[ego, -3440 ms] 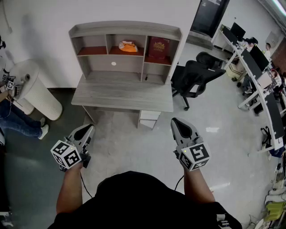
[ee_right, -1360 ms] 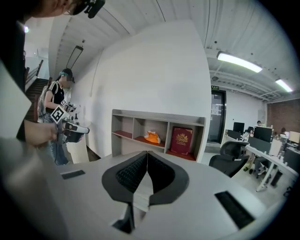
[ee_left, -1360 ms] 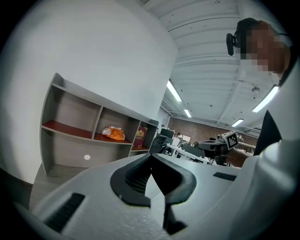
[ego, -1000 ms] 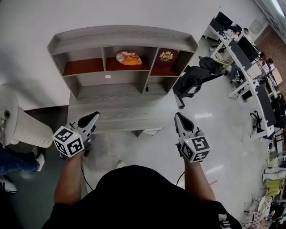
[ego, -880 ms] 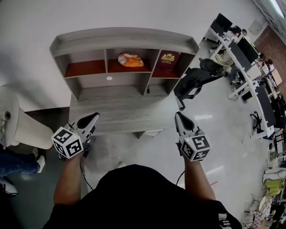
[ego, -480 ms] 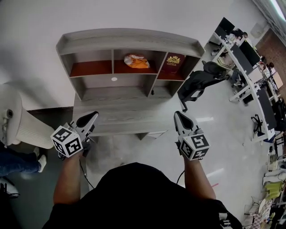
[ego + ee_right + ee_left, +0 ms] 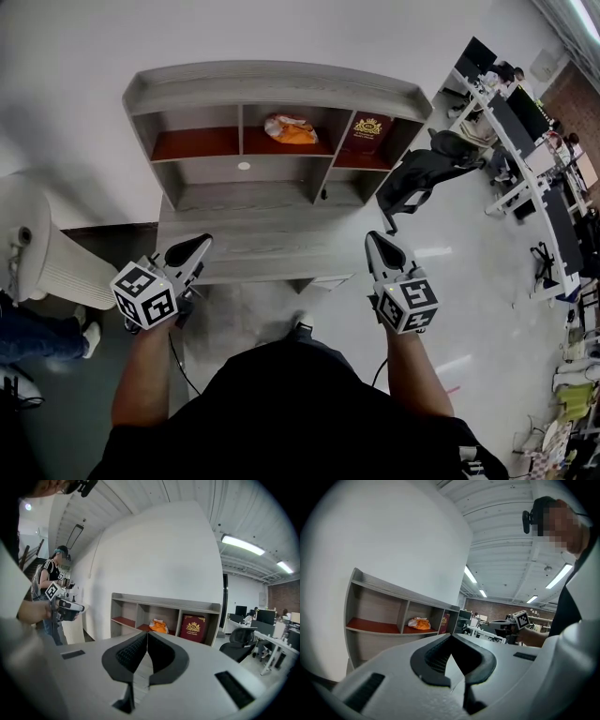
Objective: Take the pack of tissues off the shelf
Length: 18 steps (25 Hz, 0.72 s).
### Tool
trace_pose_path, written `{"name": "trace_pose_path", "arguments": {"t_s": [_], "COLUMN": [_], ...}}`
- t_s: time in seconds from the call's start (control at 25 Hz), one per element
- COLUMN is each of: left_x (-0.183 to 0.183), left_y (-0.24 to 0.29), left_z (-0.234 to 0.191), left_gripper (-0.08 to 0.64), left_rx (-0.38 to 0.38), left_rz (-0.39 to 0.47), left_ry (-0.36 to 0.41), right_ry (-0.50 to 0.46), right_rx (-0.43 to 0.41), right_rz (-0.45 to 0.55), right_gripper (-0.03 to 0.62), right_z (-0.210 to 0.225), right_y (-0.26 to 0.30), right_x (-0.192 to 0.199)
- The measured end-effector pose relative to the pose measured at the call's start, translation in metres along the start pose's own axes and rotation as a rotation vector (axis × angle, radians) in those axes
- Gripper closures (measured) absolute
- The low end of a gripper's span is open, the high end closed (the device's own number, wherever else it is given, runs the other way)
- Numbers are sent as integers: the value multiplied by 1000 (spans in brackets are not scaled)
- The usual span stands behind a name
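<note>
Tissue pack [image 7: 290, 128] lies on the shelf [image 7: 272, 75], well ahead of our jaws; we have stepped closer, left gripper [image 7: 200, 243] and right gripper [image 7: 373, 240] both closed and empty.

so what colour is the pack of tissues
The pack of tissues is orange with some white, clearest in the right gripper view.

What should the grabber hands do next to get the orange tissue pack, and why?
Probably reach the right gripper forward over the desk toward the pack of tissues. It lies in the shelf's middle compartment, far ahead of the gripper, almost straight ahead in the right gripper view. The jaws are shut and empty, so they must open on the way.
</note>
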State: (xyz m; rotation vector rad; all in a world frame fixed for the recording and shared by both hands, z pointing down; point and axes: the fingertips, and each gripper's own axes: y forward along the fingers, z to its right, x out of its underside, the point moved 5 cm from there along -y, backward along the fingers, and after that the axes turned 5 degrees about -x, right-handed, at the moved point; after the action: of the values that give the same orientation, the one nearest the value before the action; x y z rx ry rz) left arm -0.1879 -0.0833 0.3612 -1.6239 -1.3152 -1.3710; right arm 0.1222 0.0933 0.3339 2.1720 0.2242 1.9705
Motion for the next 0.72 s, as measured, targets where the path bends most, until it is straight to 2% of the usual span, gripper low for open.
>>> {"name": "trace_pose_path", "arguments": {"t_s": [0.16, 0.6, 0.72], "left_x": [1, -9, -15], "left_y": [3, 35, 41], "left_z": [-4, -17, -22], "left_gripper": [543, 543, 543], "left_rx": [-39, -75, -105], "left_rz": [-19, -5, 15], "left_ry": [15, 25, 32], "right_ry": [1, -24, -20], "right_rx": [-19, -57, -60], "right_rz": [-1, 41, 33], "right_gripper": [583, 583, 583], "right_z": [7, 40, 51], "right_y": [9, 50, 62], "right_x": [-2, -13, -16]}}
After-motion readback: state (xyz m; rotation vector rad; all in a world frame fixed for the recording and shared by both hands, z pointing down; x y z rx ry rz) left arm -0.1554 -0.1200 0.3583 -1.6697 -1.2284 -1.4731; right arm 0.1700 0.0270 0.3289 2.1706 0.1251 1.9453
